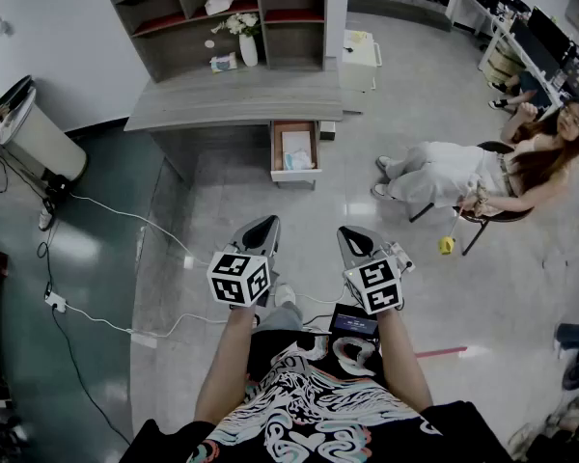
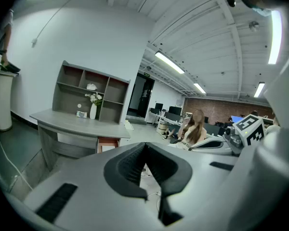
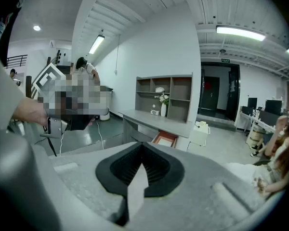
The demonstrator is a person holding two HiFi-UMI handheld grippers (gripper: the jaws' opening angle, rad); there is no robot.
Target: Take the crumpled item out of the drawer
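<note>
Under the grey desk (image 1: 236, 99) a wooden drawer (image 1: 295, 149) stands pulled open. A pale crumpled item (image 1: 297, 159) lies inside it. My left gripper (image 1: 262, 226) and right gripper (image 1: 351, 236) hang side by side over the floor, well short of the drawer, both pointing toward it. Each is shut with nothing between its jaws. In the left gripper view the left gripper (image 2: 145, 146) has its jaws closed, with the drawer (image 2: 108, 144) far behind. In the right gripper view the right gripper (image 3: 142, 146) is also closed, and the drawer (image 3: 164, 138) shows beyond it.
A person sits on a chair (image 1: 463, 177) right of the drawer. A shelf unit with a vase of flowers (image 1: 246, 41) stands on the desk. A white bin (image 1: 34, 133) is at left. Cables and a power strip (image 1: 140, 338) cross the floor. A small white cabinet (image 1: 360, 61) stands beside the desk.
</note>
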